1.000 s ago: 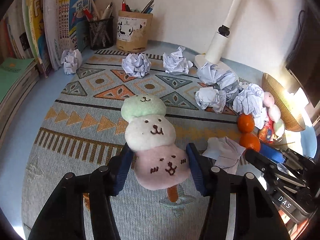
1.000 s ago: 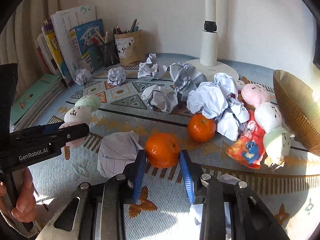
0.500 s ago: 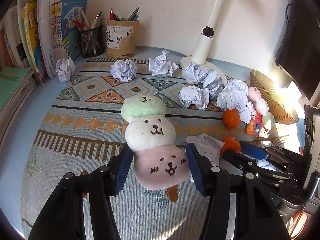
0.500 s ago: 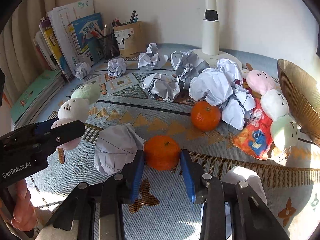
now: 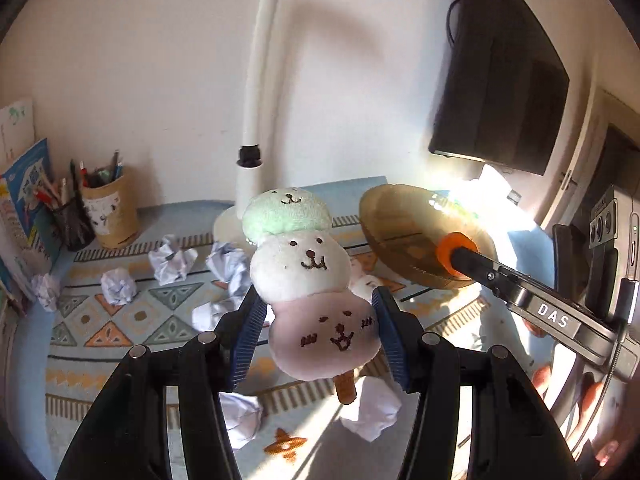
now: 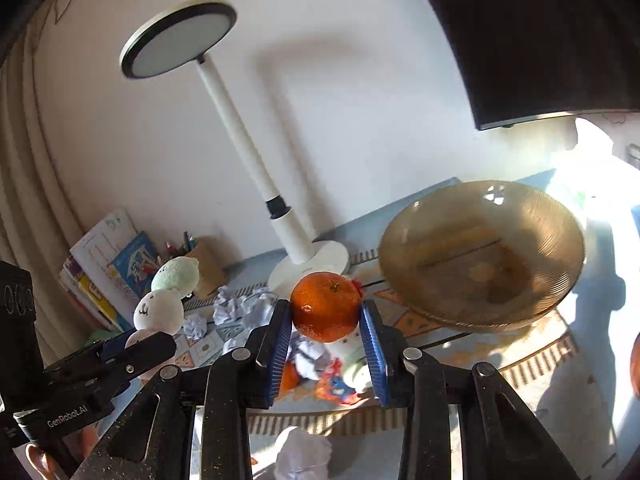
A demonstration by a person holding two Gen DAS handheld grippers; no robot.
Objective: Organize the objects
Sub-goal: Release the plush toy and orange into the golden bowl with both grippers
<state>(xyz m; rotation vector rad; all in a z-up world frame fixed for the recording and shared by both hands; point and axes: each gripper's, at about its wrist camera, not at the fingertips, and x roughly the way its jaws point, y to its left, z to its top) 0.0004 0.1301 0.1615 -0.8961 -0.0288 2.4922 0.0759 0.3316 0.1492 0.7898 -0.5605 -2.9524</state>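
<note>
My left gripper is shut on a plush dango toy of green, white and pink balls on a stick, held up above the mat. My right gripper is shut on an orange, lifted off the mat. In the left wrist view the orange hangs in front of the amber glass bowl. The bowl stands to the right of the orange in the right wrist view. The plush toy and left gripper show at the left there.
A white desk lamp stands behind. Crumpled paper balls lie over the patterned mat. A second orange, another plush and a snack wrapper lie below my right gripper. Pen holders and books are far left.
Both grippers have risen well above the mat with their loads and turned toward the bowl. The orange left the mat and now hangs close to the bowl.
</note>
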